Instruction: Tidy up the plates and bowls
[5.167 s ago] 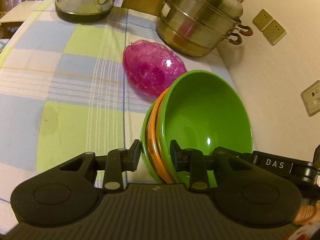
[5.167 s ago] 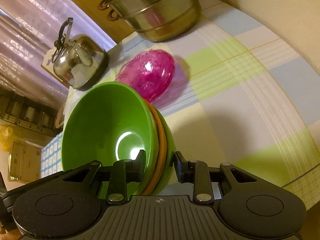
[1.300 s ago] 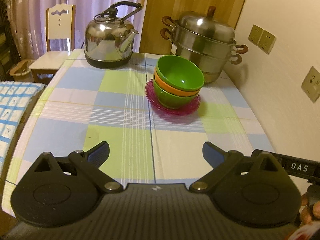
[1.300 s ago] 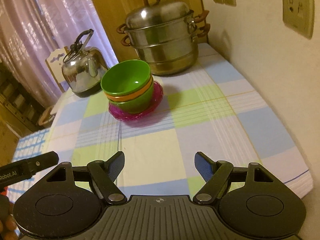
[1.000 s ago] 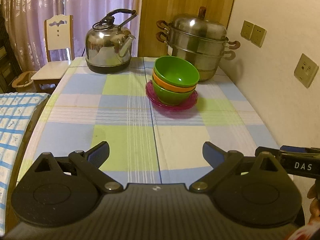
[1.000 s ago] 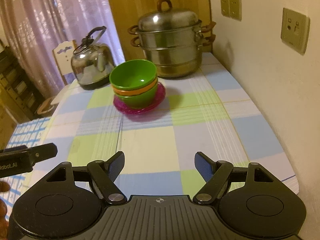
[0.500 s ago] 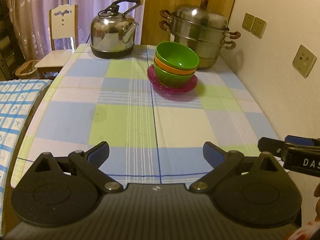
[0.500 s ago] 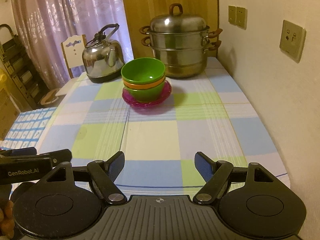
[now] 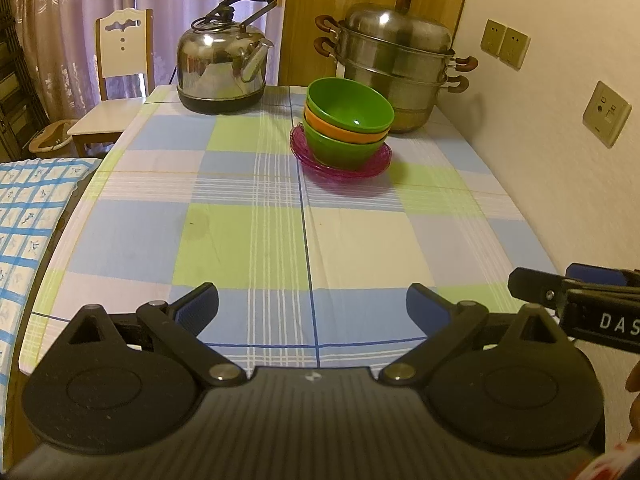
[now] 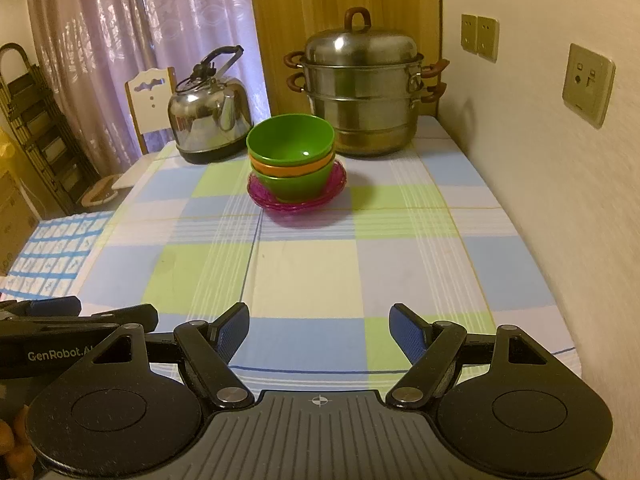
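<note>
A stack of three bowls (image 9: 347, 126) (image 10: 291, 160), green, orange, green, stands upright on a pink glass plate (image 9: 340, 166) (image 10: 298, 202) at the far middle of the checked table. My left gripper (image 9: 312, 306) is open and empty over the table's near edge, far from the stack. My right gripper (image 10: 319, 324) is open and empty, also at the near edge. Each gripper shows at the side of the other's view.
A steel kettle (image 9: 222, 70) (image 10: 210, 114) stands at the far left of the table (image 9: 248, 236), a tiered steel steamer pot (image 9: 394, 64) (image 10: 362, 92) at the far right. A wall with sockets runs along the right. A white chair (image 9: 116, 80) stands beyond the table's left.
Both grippers let go of the bowl stack on the pink plate, opened, and pulled back to the table's near edge. Over the last second they drew back a little further.
</note>
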Available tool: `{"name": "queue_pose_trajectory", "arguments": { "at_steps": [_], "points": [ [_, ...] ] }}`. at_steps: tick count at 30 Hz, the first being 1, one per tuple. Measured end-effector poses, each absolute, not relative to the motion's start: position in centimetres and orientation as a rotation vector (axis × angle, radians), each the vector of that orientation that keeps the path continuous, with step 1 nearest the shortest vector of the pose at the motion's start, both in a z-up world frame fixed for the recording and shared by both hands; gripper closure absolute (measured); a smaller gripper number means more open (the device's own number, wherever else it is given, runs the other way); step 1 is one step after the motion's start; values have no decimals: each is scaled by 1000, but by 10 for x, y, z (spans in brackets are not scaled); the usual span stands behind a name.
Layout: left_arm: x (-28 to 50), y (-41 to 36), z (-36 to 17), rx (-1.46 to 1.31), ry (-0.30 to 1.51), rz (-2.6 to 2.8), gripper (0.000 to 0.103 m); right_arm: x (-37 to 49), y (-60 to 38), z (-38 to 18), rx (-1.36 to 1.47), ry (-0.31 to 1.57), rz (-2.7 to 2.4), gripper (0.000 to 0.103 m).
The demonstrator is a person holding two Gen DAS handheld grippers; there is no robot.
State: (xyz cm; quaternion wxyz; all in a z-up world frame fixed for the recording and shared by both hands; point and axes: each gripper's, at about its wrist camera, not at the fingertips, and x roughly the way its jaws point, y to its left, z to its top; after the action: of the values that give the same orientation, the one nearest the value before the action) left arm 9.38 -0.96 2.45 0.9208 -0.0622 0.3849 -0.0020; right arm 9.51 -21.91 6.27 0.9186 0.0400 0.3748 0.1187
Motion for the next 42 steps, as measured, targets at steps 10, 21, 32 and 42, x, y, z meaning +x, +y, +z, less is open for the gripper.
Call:
{"name": "queue_pose_trajectory", "arguments": {
  "at_steps": [10,21,32,42],
  "points": [
    [94,-11,23,-133,797,-12,3,96,-222,63,93,772,236,26],
    [93,-11,22,-134,793,-13,3,95,-222,62,84,768,232,26],
    [93,-11,22,-134,794,-14,3,96,-223,58,87,774,230,26],
    [93,-11,22,-135,795,-13,3,95,-223,57,88,776,229,26]
  ]
}}
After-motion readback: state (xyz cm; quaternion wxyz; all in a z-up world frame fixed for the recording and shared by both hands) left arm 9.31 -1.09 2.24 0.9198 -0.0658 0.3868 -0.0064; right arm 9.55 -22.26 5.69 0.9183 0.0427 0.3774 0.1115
